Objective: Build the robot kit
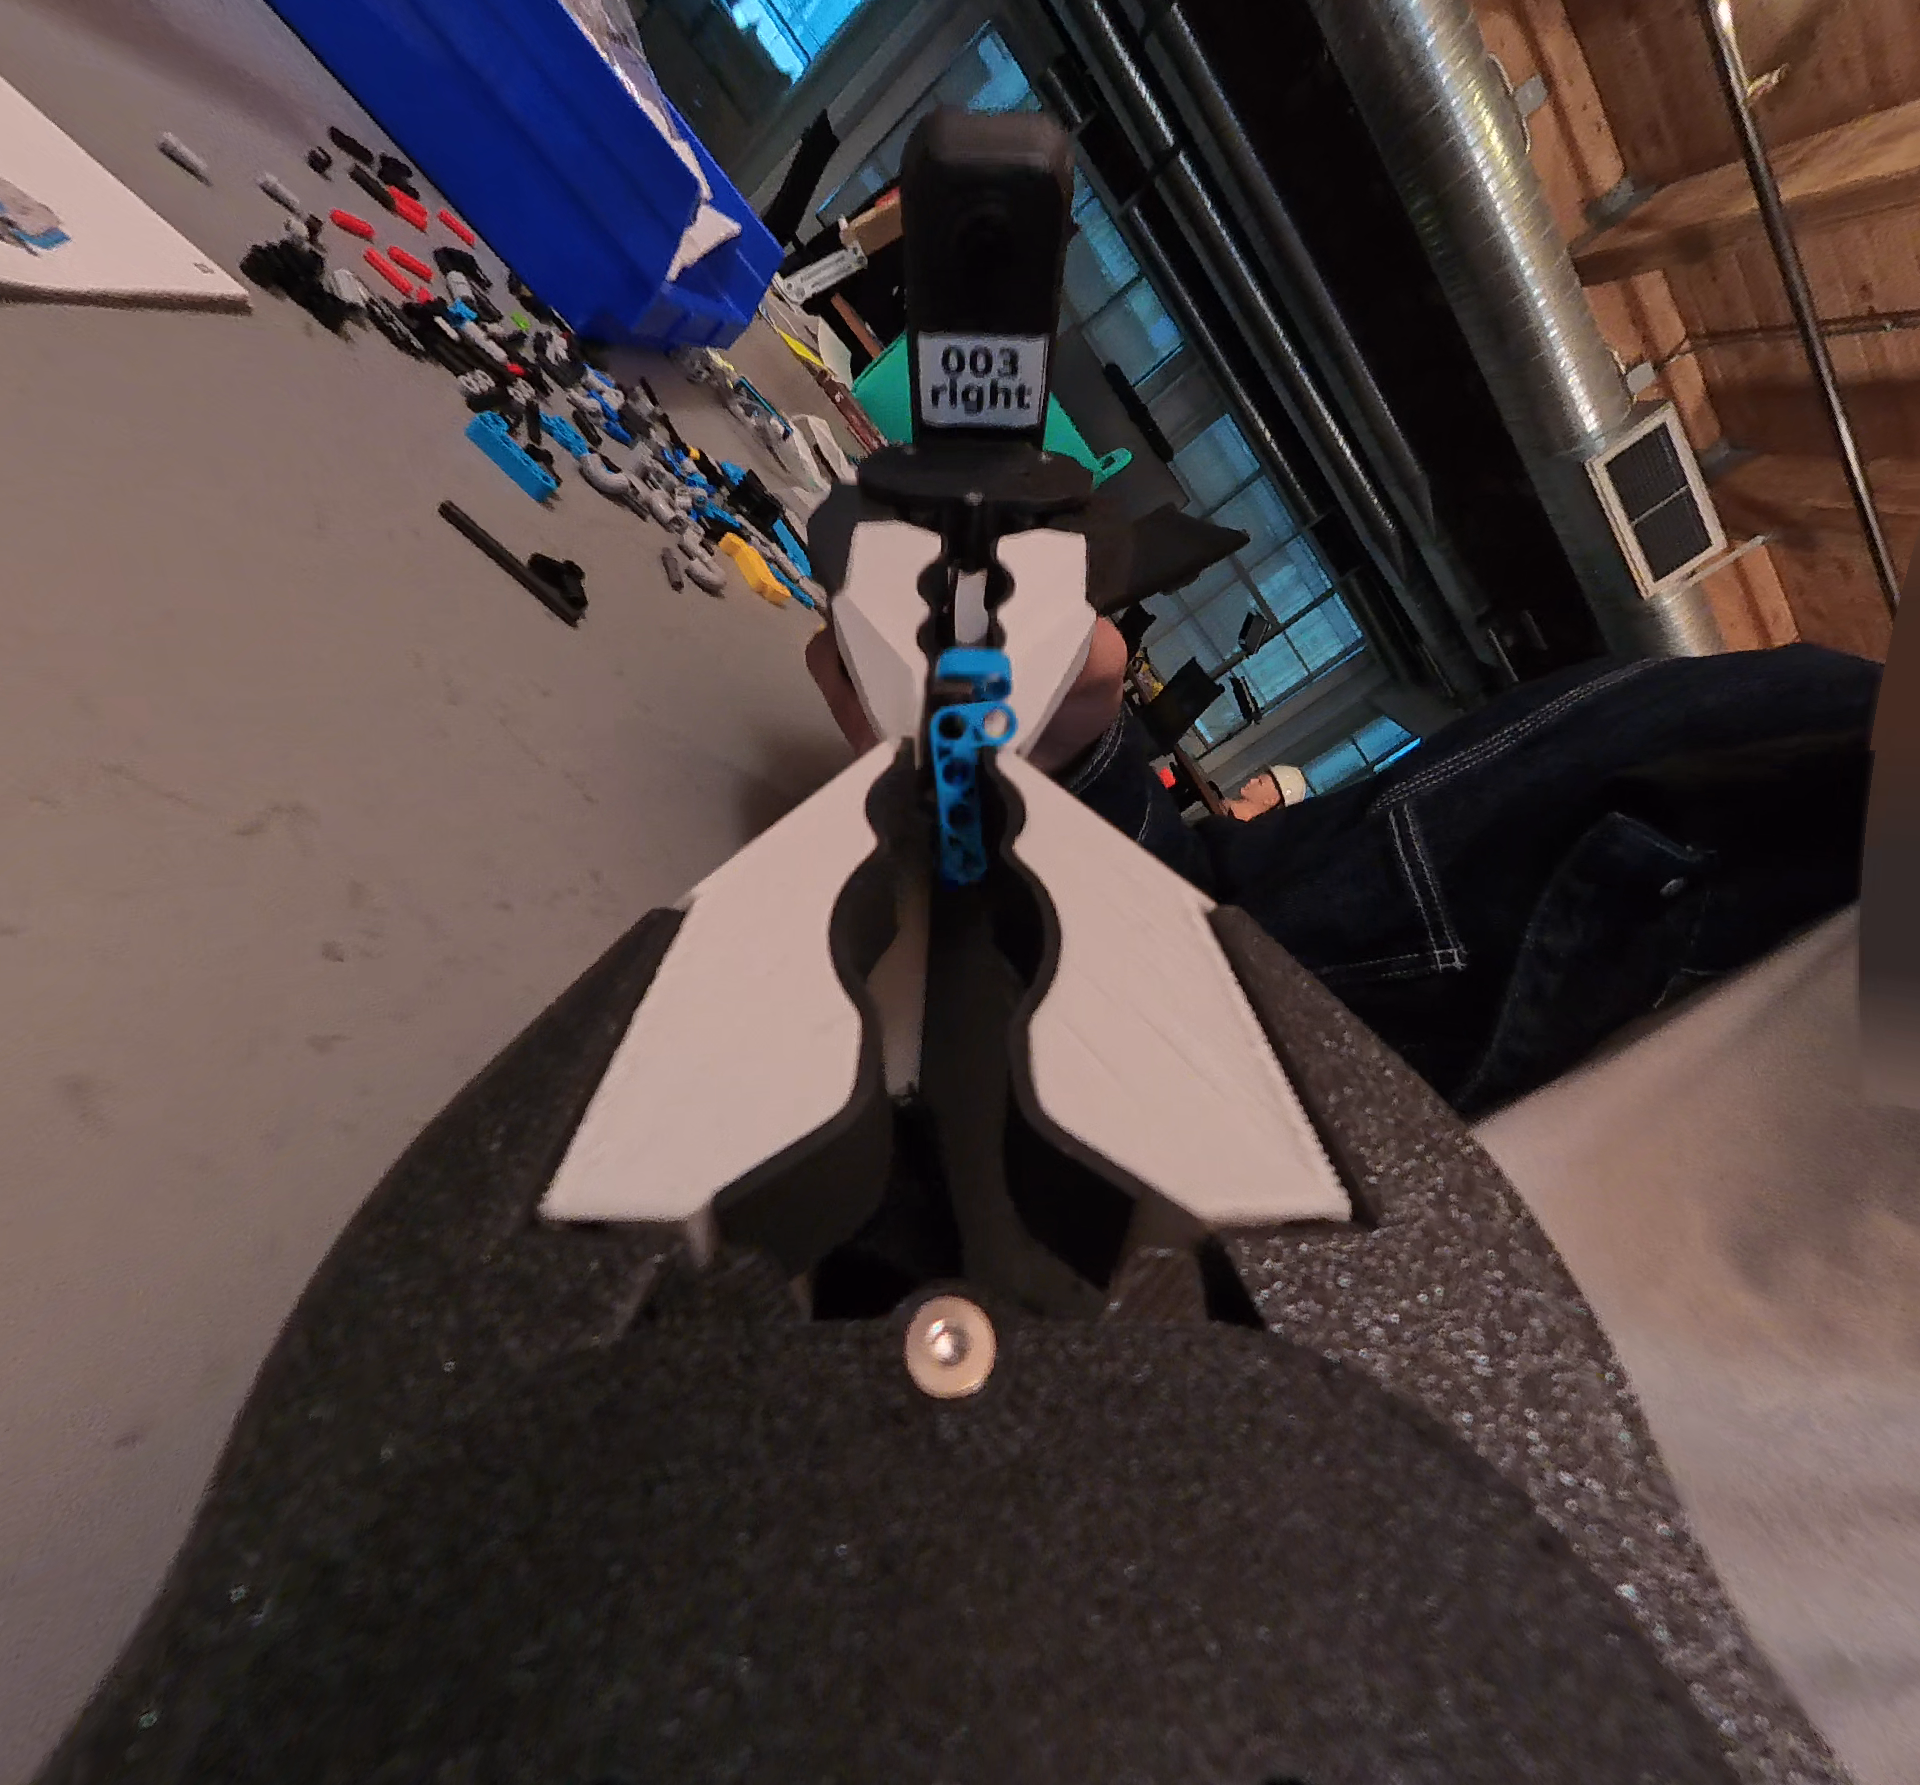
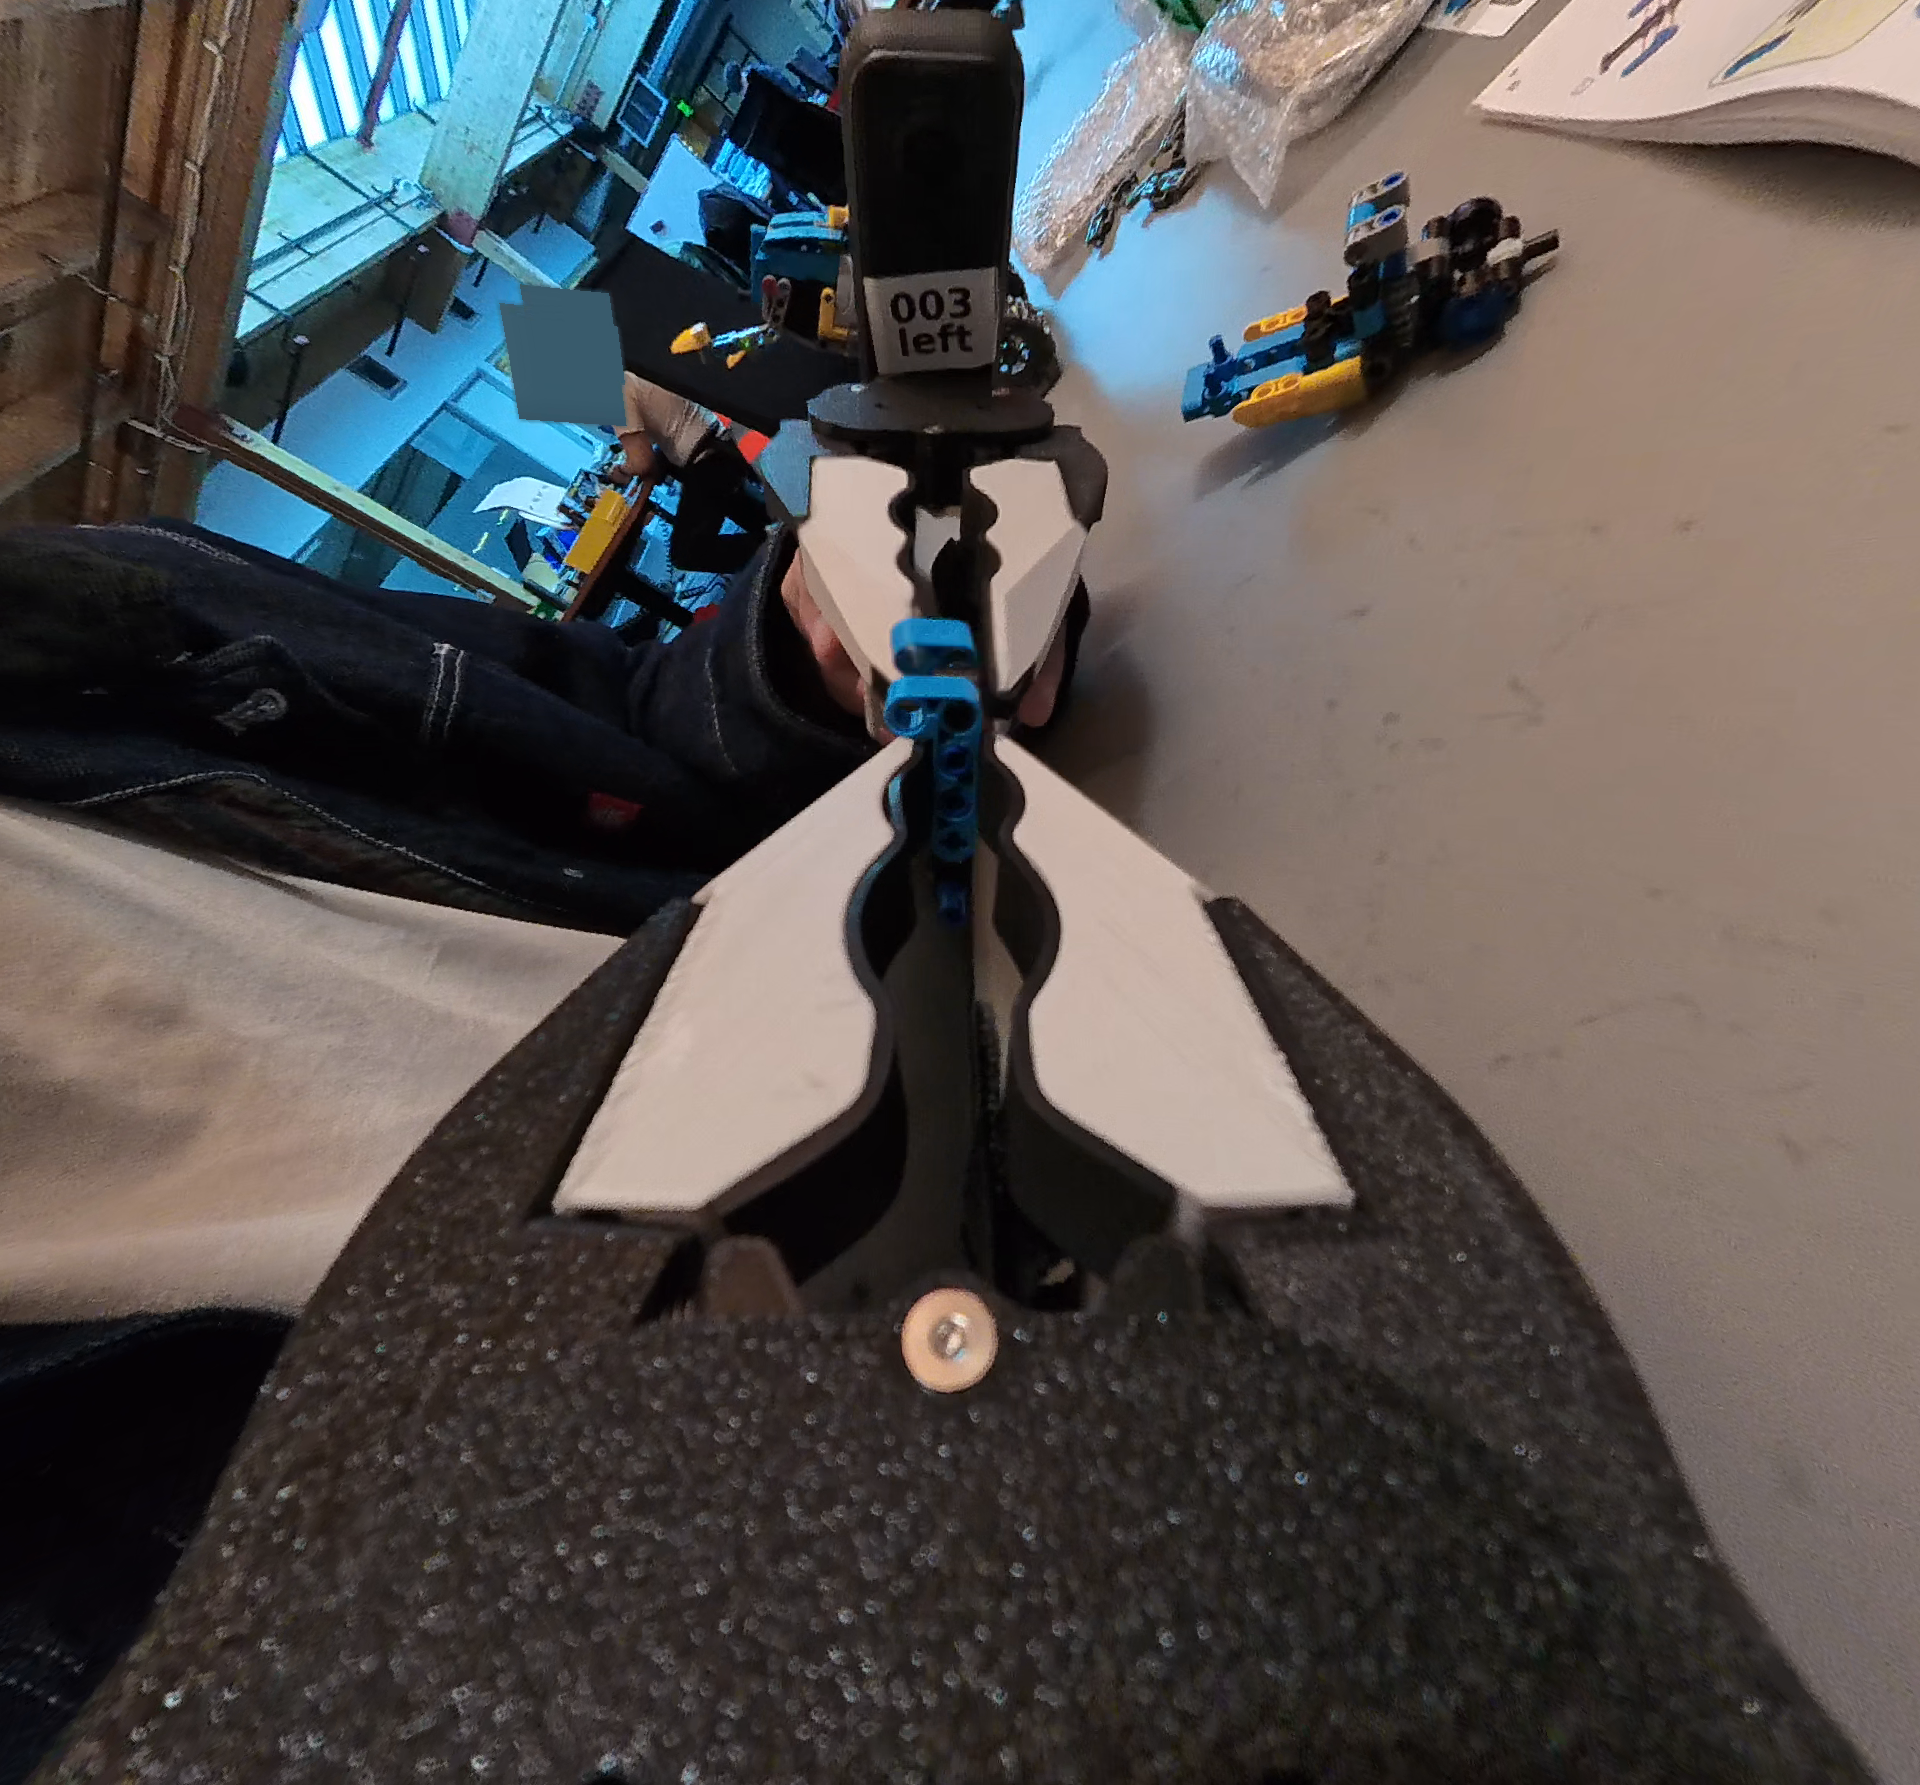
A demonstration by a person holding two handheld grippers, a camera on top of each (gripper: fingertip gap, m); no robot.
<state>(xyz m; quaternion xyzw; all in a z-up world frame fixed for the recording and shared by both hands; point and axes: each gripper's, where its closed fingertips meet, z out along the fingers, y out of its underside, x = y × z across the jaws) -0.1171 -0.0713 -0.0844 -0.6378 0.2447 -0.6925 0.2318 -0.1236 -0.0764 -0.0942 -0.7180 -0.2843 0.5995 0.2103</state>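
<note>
Two hand-held grippers meet nose to nose above a grey desk (image 1: 312, 904), each with its jaws pinched narrow on a blue perforated toy beam. The left gripper (image 1: 961, 800) clamps a blue beam (image 1: 958, 800) that stands out from its tips; the right gripper (image 2: 951, 800) holds a second blue beam (image 2: 951, 800) the same way. In both wrist views the beam ends sit touching or very nearly touching, the elbowed heads stacked one over the other; whether a pin already joins them cannot be told.

Risk lies in the grip itself. Each beam is caught only along its thin edges, so a push that is off line could twist a beam in the jaws or pop it free, and it would drop to the desk or into the lap of the person in dark denim (image 1: 1558, 852) seated close by. Holes that are not lined up would jam instead of mating.

Beside the left gripper, loose bricks (image 1: 540, 385) lie scattered near a blue bin (image 1: 468, 73). Near the right, a partly built model (image 2: 1371, 312) rests by an open booklet (image 2: 1714, 42) and plastic bags (image 2: 1247, 73).
</note>
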